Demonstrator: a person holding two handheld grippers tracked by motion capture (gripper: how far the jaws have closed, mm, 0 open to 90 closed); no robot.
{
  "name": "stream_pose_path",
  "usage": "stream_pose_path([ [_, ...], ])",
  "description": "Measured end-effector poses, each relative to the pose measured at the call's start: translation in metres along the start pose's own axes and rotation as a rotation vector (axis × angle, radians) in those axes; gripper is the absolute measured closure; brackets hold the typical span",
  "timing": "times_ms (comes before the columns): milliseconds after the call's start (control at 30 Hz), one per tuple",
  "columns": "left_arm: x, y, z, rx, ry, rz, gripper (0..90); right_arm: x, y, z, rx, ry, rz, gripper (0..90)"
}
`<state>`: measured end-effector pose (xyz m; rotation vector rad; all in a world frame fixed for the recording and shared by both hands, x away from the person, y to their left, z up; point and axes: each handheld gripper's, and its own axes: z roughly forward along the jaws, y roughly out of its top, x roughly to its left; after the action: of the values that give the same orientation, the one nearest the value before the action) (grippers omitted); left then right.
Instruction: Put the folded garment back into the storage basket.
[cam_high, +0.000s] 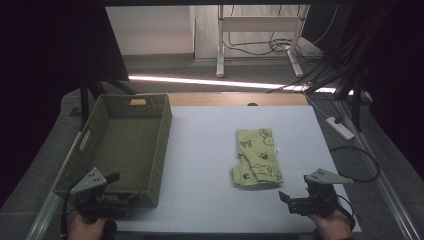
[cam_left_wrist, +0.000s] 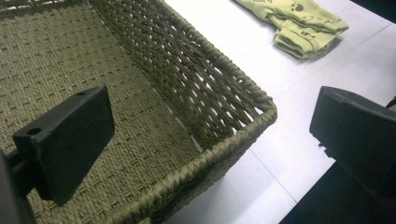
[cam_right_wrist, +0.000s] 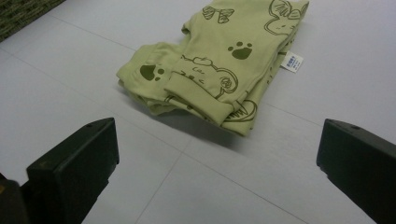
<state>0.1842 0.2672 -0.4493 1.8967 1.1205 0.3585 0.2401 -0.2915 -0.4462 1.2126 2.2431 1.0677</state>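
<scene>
A light green folded garment (cam_high: 257, 157) printed with paw and animal shapes lies on the white table, right of centre. An empty green woven basket (cam_high: 165, 145) stands at the left. My left gripper (cam_high: 125, 189) is open over the basket's near right corner, and its jaws straddle the basket rim (cam_left_wrist: 224, 60) with nothing between them. The garment (cam_left_wrist: 299, 23) lies farther off to its right. My right gripper (cam_high: 295, 187) is open just short of the garment (cam_right_wrist: 219, 60) and does not touch it. A white label (cam_right_wrist: 292, 62) sticks out at the garment's side.
The white table top (cam_high: 210, 200) has free room between basket and garment. A power strip (cam_high: 340, 127) and loose cables (cam_high: 360, 165) lie off the table's right edge. Metal desk legs (cam_high: 220, 45) stand on the floor behind. A corner of the basket (cam_right_wrist: 18, 14) lies far left of the right gripper.
</scene>
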Motion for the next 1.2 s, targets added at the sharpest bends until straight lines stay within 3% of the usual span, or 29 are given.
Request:
stream_pose_path([
  [800, -0.004, 0.017, 0.001, 0.010, -0.009, 0.035, 0.0, 0.002, 0.006, 0.004, -0.005, 0.053, -0.017, 0.0],
  [1200, -0.003, 0.024, 0.007, 0.049, -0.033, 0.051, 0.0, 0.003, 0.011, 0.007, 0.016, 0.041, -0.025, 0.0],
])
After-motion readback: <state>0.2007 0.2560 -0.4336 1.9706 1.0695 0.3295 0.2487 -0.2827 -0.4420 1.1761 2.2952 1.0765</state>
